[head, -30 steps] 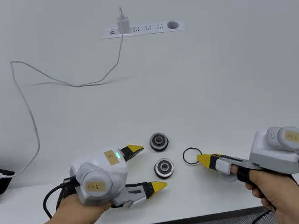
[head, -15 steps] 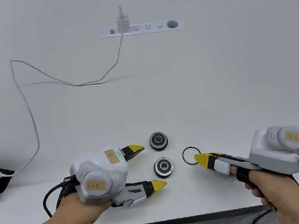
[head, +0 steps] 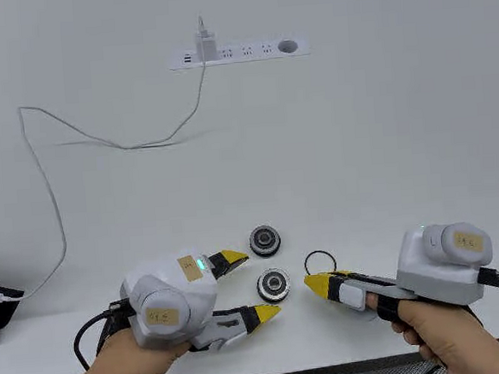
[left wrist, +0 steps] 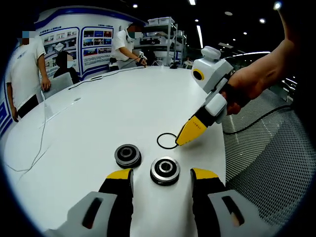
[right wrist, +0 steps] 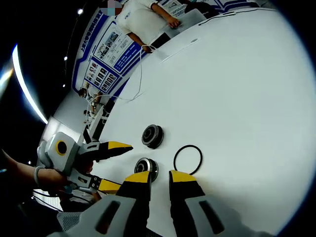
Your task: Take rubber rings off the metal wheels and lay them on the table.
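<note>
Though apart — two wheels [head: 265, 240], one ring [head: 320, 262]

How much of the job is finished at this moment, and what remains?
Done: one rubber ring lies loose on the table. In hand: nothing; the open left gripper flanks the nearer wheel, the shut right gripper points at it, empty. Left: the far wheel looks dark at its rim, so its ring seems on; I cannot tell for the nearer one.

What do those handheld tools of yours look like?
Both are pale grey and rounded, with tan stickers and black cables. The left claw and right claw are black with yellow tips. A green light glows on the left one.
</note>
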The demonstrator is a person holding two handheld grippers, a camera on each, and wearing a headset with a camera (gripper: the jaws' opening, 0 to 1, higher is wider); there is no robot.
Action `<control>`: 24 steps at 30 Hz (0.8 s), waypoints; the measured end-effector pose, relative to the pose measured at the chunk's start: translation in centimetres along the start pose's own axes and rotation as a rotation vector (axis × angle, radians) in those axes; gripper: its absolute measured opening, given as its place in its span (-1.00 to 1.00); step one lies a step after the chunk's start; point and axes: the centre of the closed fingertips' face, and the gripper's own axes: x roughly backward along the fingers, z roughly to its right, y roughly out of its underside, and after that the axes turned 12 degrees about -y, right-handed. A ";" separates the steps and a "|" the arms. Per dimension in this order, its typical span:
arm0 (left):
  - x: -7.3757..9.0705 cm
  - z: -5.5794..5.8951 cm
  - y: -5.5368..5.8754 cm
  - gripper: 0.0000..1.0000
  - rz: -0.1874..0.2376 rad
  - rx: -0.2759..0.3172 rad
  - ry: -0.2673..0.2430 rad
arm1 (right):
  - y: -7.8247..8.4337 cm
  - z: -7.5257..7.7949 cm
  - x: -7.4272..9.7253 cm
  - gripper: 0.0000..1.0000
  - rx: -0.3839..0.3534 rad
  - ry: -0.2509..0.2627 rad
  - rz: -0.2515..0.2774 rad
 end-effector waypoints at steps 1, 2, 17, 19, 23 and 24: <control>0.0 0.1 -0.1 -0.07 0.002 -0.003 0.001 | 0.1 -0.1 -0.1 -0.69 0.000 -0.002 -0.002; 0.0 0.2 -0.2 -0.10 0.003 -0.002 0.006 | 0.2 -0.1 -0.1 -0.69 0.000 -0.004 -0.004; -0.8 0.8 -0.5 -0.40 -0.001 -0.023 0.023 | 0.7 -0.5 -0.3 -0.71 -0.015 -0.020 -0.009; -1.0 0.8 -0.5 -0.44 -0.004 -0.021 0.027 | 0.7 -0.6 -0.3 -0.71 -0.017 -0.021 -0.008; -1.2 0.9 -0.4 -0.48 -0.015 -0.032 0.030 | 0.8 -0.5 -0.5 -0.71 -0.022 -0.024 -0.008; -1.3 0.9 -0.4 -0.48 -0.018 -0.034 0.029 | 0.8 -0.6 -0.5 -0.71 -0.022 -0.025 -0.008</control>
